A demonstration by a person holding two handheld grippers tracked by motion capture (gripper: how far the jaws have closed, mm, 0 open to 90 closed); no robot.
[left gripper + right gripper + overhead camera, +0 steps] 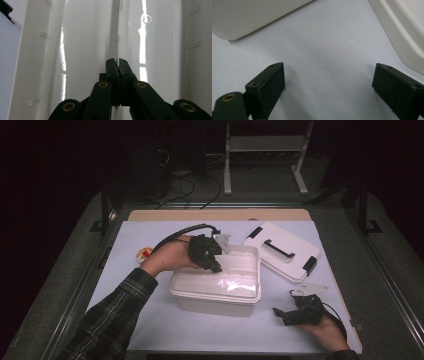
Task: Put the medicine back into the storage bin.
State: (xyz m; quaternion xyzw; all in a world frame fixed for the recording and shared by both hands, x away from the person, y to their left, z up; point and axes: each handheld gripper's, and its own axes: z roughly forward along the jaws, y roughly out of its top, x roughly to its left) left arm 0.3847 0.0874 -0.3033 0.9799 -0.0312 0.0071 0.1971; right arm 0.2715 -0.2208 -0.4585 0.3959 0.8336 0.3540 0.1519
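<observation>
High view – box: white rectangular plastic storage box [220, 292], open, centre of frame on the pale blue mat [150, 320]; long axis runs left-right across the pic.
High view – lid: white flat lid w/ black handle and black clips [282, 251], off the box, upper right of it, just beside, tilted.
High view – L gripper: left gripper [214, 264] at the box's upper-left rim, tips dipping over the rim into the box; person's plaid sleeve [112, 317] comes in from lower left.
High view – R gripper: right gripper [285, 312] lower right, resting on the mat, apart from the box, pointing left toward the box's right end.
High view – other: small round red-and-white item [145, 253] left of the hand, too small to tell.
L gripper view – jaws: pressed together on a thin white upright edge, prob. the box wall or an inner rib; the edge runs straight up-frame from the tips. Glossy white box interior [87, 37] all round.
R gripper view – jaws: wide apart, nothing between, just bare mat [324, 62]. Box corner [249, 17] upper left, lid edge [402, 32] upper right.
Key relation: L hand is on the box already; R is the far one, box lies up-left of its jaws.
</observation>
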